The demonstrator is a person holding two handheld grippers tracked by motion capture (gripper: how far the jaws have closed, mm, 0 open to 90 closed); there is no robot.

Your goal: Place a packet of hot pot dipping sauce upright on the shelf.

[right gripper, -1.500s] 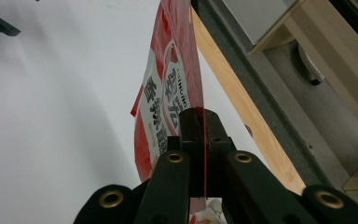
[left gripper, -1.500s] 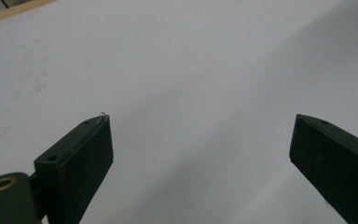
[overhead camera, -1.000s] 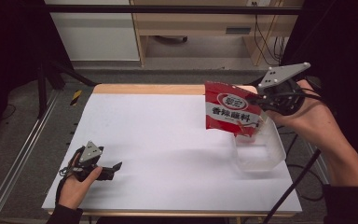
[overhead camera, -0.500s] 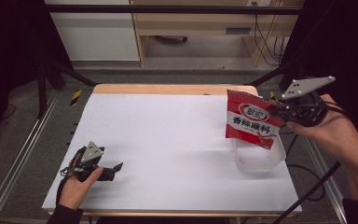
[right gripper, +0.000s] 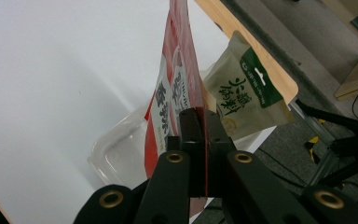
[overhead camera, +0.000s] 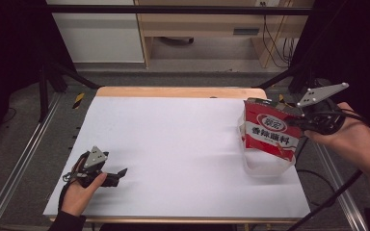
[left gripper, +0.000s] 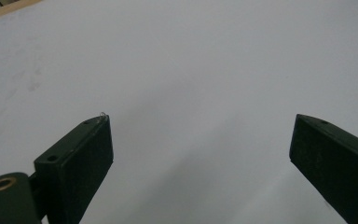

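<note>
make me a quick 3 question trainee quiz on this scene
1. True or false: the right hand-held gripper is shut on the red pouch.
2. What does the pouch hang over? A) a metal pan B) a clear container C) a wooden crate
3. What is between the jaws of the left hand-held gripper?

Key: 1 true. 2 B. 3 nothing; they stand open over the white table.
</note>
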